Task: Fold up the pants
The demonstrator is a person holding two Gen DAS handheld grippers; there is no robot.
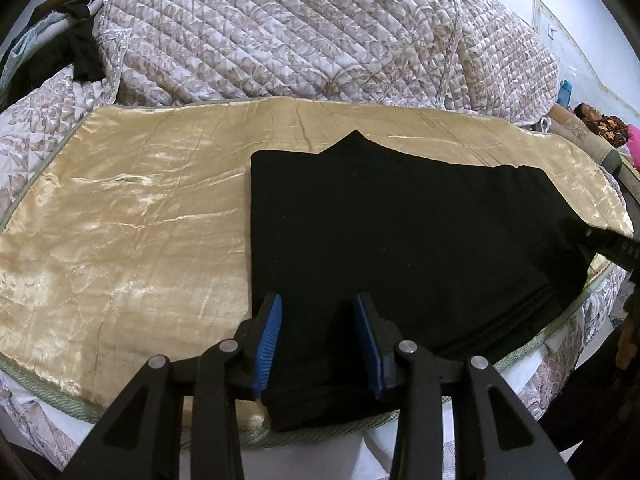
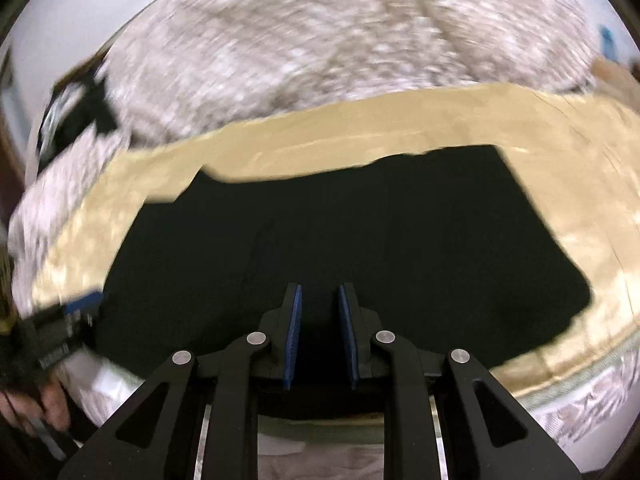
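The black pants [image 1: 400, 232] lie folded into a flat block on a gold satin mat [image 1: 132, 220] on the bed. My left gripper [image 1: 318, 304] is open over the pants' near left corner, and nothing is between its blue pads [image 1: 268, 340]. In the blurred right wrist view the pants [image 2: 360, 240] fill the middle. My right gripper [image 2: 319, 294] is open above their near edge and holds nothing. The left gripper [image 2: 76, 312] shows at that view's left edge, and the right gripper's black body [image 1: 612, 244] shows at the left wrist view's right edge.
A quilted floral bedspread [image 1: 300, 32] is bunched behind the mat. Dark clothes [image 1: 76, 52] lie at the far left. A person [image 1: 592, 116] lies at the far right. The bed's front edge [image 1: 224, 436] runs just below the grippers.
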